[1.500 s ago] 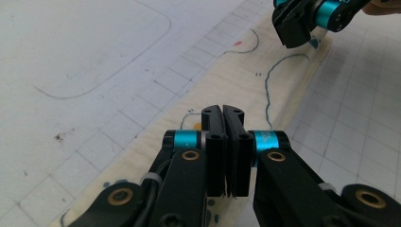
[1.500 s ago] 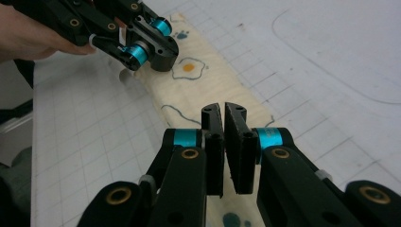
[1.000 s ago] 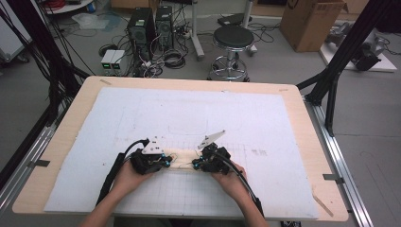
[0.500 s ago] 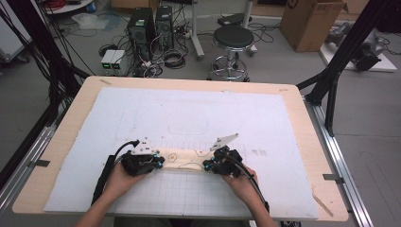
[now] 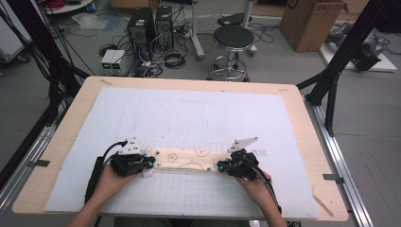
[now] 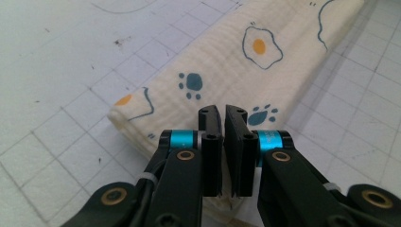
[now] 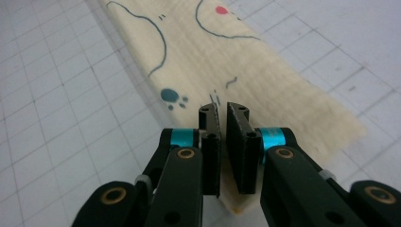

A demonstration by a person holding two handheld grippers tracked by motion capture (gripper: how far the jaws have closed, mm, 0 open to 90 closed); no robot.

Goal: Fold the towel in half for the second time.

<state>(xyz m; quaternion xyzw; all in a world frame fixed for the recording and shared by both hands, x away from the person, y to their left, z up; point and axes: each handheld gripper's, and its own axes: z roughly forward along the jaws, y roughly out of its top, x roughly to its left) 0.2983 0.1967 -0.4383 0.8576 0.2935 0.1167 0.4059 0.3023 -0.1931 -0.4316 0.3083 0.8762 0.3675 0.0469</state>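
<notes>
Pinching the cream printed cloth (image 5: 189,160) at each end, left gripper (image 6: 222,118) and right gripper (image 7: 223,116) fingers clenched nearly together, cloth folded into a long strip across the near bench (image 5: 302,123).

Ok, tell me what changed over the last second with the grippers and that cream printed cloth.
The left gripper and right gripper moved apart, left going left and right going right, stretching the folded cream cloth with egg and paw prints from a bunched lump into a long flat strip. Both stay shut on its ends. The white gridded mat stayed put.
</notes>
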